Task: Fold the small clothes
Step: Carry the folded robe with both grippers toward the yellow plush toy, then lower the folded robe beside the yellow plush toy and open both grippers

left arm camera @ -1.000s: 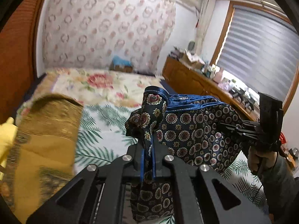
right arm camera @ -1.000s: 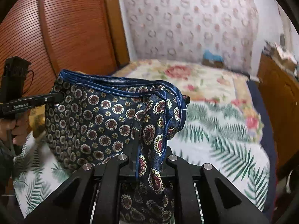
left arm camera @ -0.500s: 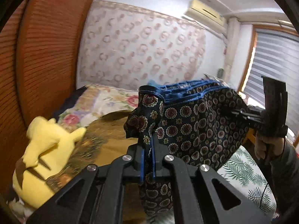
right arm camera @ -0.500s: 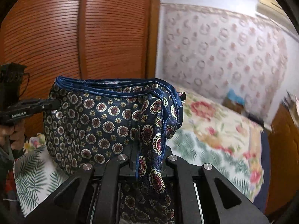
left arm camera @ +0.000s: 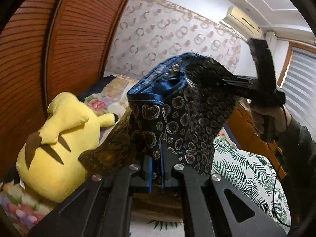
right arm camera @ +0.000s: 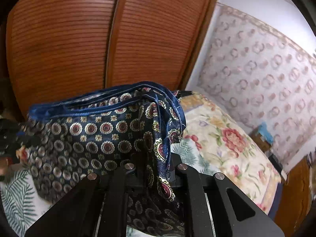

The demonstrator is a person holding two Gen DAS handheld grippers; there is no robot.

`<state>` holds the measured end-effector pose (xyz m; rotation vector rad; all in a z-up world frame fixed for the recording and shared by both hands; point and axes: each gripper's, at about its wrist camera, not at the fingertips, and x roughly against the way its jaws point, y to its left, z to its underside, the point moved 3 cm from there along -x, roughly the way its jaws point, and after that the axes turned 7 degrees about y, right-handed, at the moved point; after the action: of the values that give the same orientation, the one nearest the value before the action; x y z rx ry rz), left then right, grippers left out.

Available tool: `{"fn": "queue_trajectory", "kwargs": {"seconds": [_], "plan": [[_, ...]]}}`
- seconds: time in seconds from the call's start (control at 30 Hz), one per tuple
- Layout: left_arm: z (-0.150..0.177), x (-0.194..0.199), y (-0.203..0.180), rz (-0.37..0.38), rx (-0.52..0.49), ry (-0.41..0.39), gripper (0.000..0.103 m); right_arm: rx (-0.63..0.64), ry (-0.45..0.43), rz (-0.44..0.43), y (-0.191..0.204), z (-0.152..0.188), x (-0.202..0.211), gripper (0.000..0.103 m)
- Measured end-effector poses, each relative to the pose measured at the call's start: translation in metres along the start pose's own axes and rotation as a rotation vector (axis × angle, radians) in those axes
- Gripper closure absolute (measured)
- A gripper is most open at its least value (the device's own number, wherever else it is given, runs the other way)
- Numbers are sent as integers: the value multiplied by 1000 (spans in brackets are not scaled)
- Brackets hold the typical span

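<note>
A small dark navy garment (left arm camera: 189,114) with round medallion print and a blue satin waistband hangs in the air between both grippers. My left gripper (left arm camera: 156,169) is shut on one end of its waistband. My right gripper (right arm camera: 156,169) is shut on the other end, with the garment (right arm camera: 94,138) stretching to the left. In the left wrist view the right gripper (left arm camera: 233,83) shows at the right, held by a hand. The left gripper is only a dark blur at the left edge of the right wrist view.
A yellow plush toy (left arm camera: 59,142) lies at the left on the bed beside a brown-gold cloth (left arm camera: 110,150). The bed has a floral and palm-leaf cover (right arm camera: 227,142). A slatted wooden wardrobe (right arm camera: 79,39) stands behind. A wooden dresser (left arm camera: 250,130) is at the right.
Both grippers have swung left and tilted upward with the garment held between them. The wardrobe and the plush toy now fill more of the views. The grips are unchanged.
</note>
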<state>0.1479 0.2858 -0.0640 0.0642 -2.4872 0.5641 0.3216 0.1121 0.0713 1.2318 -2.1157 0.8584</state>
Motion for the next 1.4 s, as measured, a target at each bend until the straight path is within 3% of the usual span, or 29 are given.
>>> {"fn": "queue_trajectory", "kwargs": {"seconds": [0.17,0.3,0.43,0.57,0.63,0.8,1.0,1.17,1.4], "plan": [[12,-5,13,-23,63,28,100,60,9,-19,22,-31,-37,94],[18,-7,19,-29,80,37,100,18,25,-40,26,-42,-55,89],[19,-7,20,-40,90,37,100,-35,12,-26,26,-55,-58,73],[19,-7,18,-53,84,40,100,-93,-69,14,15,-61,-35,43],[17,-5,15,-61,77,38,100,-122,-89,48,7,-57,-26,42],[17,-6,14,-91,55,39,99,-128,-36,-8,8,-37,-34,42],[18,-11,15,-128,32,56,98,-166,72,-99,23,-2,-82,42],[19,-14,15,-155,18,76,97,-226,146,-119,17,24,-135,42],[16,-2,1,-228,-55,65,92,-248,92,-70,16,27,-105,41]]}}
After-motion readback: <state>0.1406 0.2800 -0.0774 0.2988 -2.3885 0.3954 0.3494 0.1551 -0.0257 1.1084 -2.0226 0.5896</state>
